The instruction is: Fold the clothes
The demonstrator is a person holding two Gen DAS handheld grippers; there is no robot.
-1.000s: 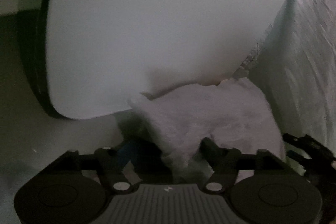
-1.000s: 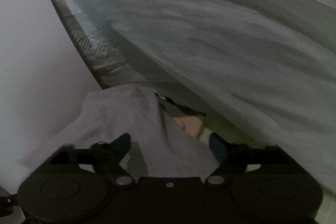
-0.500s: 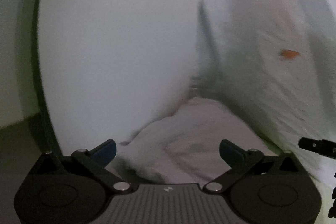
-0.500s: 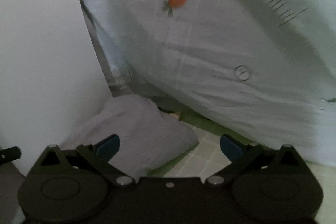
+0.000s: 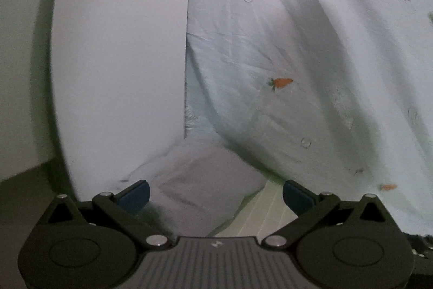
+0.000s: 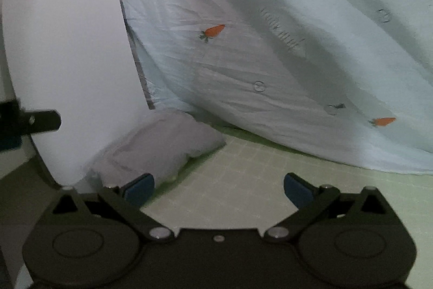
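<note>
A folded pale grey-lilac garment (image 5: pixel 200 180) lies on the green mat, tucked against a white panel and a draped sheet. It also shows in the right wrist view (image 6: pixel 162 145). My left gripper (image 5: pixel 215 195) is open and empty, just in front of the garment and apart from it. My right gripper (image 6: pixel 219 187) is open and empty, over the mat (image 6: pixel 243 169) to the right of the garment. Part of the left gripper (image 6: pixel 29 122) shows at the left edge of the right wrist view.
A white rounded panel (image 5: pixel 119 67) stands upright at the left. A pale blue sheet with orange carrot prints (image 5: pixel 281 83) hangs down behind and to the right, reaching the mat (image 6: pixel 297 67). Green gridded mat lies in front.
Both grippers were shut on the garment a second ago. They have opened, let it go and drawn back, so more of the sheet and mat shows.
</note>
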